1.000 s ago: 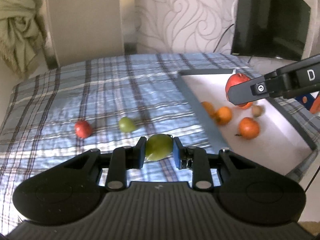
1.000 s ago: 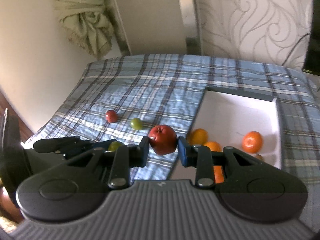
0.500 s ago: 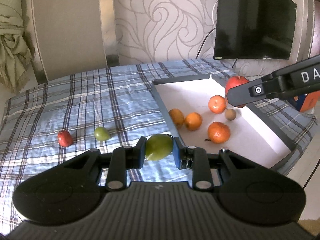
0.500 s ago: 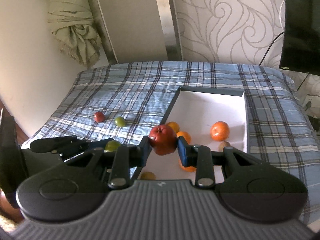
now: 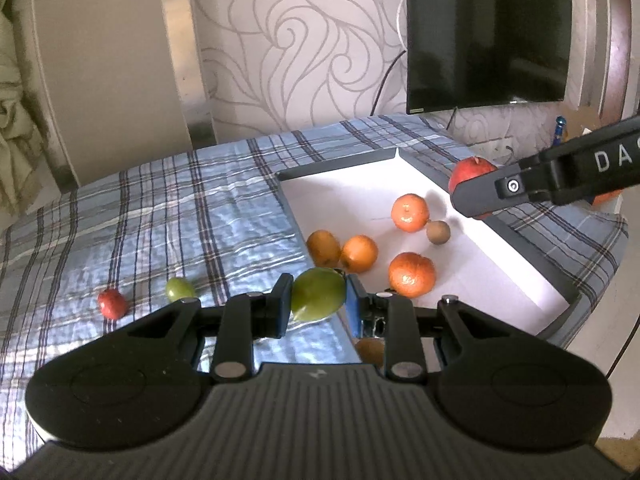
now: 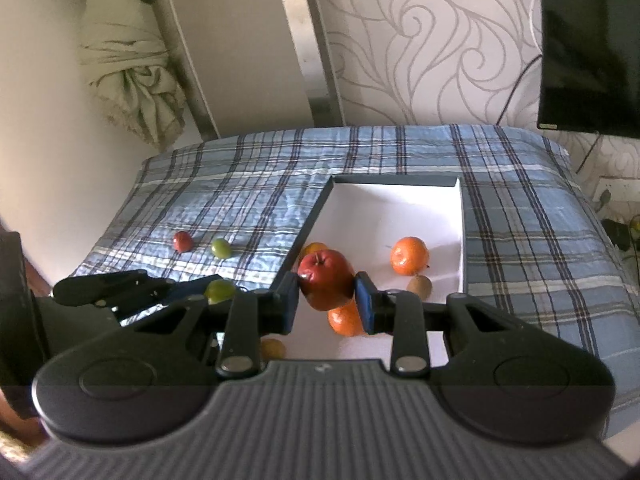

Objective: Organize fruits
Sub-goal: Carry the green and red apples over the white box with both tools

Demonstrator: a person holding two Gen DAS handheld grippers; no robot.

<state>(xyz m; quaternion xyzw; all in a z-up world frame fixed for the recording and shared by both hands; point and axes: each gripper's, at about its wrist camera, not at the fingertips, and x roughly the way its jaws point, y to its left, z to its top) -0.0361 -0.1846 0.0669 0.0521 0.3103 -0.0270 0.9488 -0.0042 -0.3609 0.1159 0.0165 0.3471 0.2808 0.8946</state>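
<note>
My left gripper [image 5: 318, 306] is shut on a green fruit [image 5: 319, 294] and holds it above the near left edge of the white tray [image 5: 348, 196]. My right gripper [image 6: 327, 304] is shut on a red apple [image 6: 326, 278] above the tray [image 6: 384, 216]; it also shows in the left wrist view [image 5: 472, 172]. Several oranges [image 5: 411, 274] and a small brown fruit [image 5: 438, 232] lie in the tray. A small red fruit [image 5: 113, 303] and a small green fruit [image 5: 180, 289] lie on the plaid cloth to the left.
The blue plaid cloth [image 5: 160, 216] covers the table. A black TV [image 5: 488, 36] hangs on the patterned wall behind. A bundled curtain [image 6: 128, 68] hangs at the far left. The table's right edge drops off beyond the tray.
Both grippers have moved further over the tray with their fruits held. The loose fruits on the cloth have not moved.
</note>
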